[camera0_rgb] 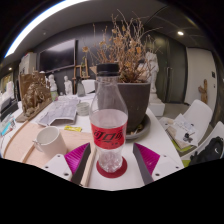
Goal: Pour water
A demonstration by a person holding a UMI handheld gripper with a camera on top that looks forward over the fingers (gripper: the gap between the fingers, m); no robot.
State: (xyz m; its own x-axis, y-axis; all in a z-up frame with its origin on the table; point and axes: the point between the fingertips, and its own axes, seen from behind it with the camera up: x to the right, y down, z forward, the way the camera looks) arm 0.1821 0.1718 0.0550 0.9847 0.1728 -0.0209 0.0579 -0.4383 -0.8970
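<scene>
Gripper view: bottle (108, 125) between open hand-held gripper (112, 158) fingers.

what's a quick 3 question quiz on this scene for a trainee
1. True or false: the gripper has its fingers open, with the bottle standing between them.
2. What sits directly behind the bottle? A) a potted dry plant B) a kettle C) a laptop
3. Fill in: the white cup stands on the table beside the bottle, out past one ____ of the gripper.

Key
1. True. There are gaps at both sides, and the bottle rests on a red coaster.
2. A
3. finger
</scene>
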